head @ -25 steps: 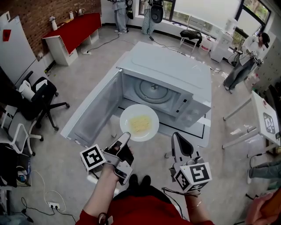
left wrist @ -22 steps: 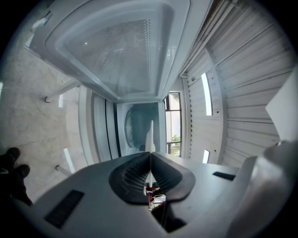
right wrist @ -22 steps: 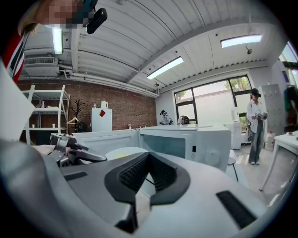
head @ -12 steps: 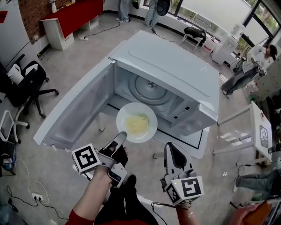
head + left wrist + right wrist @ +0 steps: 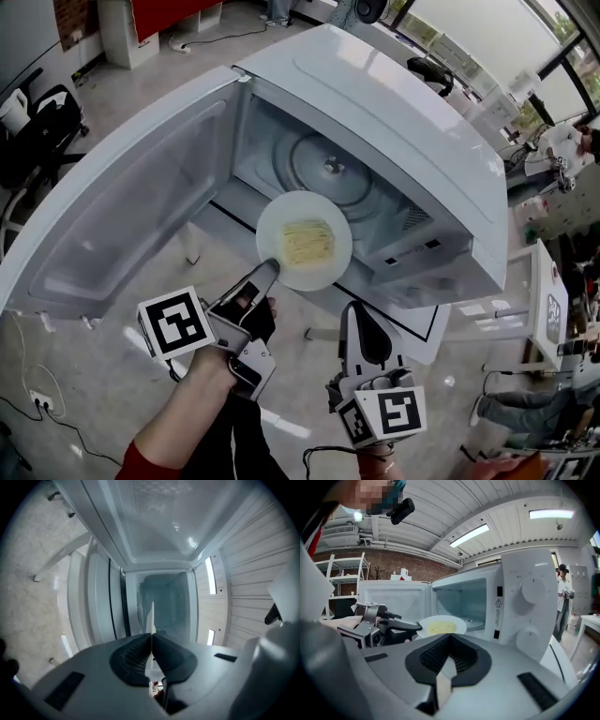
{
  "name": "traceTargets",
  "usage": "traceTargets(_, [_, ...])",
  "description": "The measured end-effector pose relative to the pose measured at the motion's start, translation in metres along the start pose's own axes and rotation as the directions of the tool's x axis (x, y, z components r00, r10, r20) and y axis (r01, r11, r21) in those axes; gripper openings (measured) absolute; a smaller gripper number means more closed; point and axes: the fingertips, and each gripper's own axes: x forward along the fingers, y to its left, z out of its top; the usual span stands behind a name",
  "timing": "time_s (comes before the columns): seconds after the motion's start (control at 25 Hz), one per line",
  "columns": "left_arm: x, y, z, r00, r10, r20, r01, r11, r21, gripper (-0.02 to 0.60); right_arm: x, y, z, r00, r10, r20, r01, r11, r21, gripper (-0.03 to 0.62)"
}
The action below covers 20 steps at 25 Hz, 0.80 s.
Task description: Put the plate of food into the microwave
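Grips the white plate (image 5: 275, 221) by its near rim with the left gripper (image 5: 269, 270), jaws pinched tight onto the thin edge. Holds it out level straight ahead of that gripper, at the mouth of the open microwave (image 5: 394, 122), not set down on the glass turntable (image 5: 328, 173) beyond. Carries one flat heap of pale yellow food (image 5: 307, 242) in the middle of the plate.

Hangs the right gripper (image 5: 354, 311) just to the right of the left one and a little nearer the body, jaws pressed together on nothing, clear of the plate.

Counted: two grippers, one plate, one portion of food, one microwave. One door (image 5: 122, 216), swung wide open to the left of the left gripper. Two round knobs (image 5: 532, 590) on the control panel, ahead and to the right of the right gripper.
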Motion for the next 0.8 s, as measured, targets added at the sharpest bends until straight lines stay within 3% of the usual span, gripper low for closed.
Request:
traceTargets(0.28, [0.032,0.005,0.021,1.0,-0.014,0.007,0.014,0.999,0.036,0.017,0.023,-0.01,-0.015,1.0,-0.029,0.001,0.029,0.999,-0.023,0.012])
traceTargets(0.8, [0.122,-0.006,0.073,0.999,0.015,0.052,-0.02,0.995,0.096,0.018,0.054,-0.021,0.013,0.999,-0.004,0.036,0.006,0.999,-0.051,0.012])
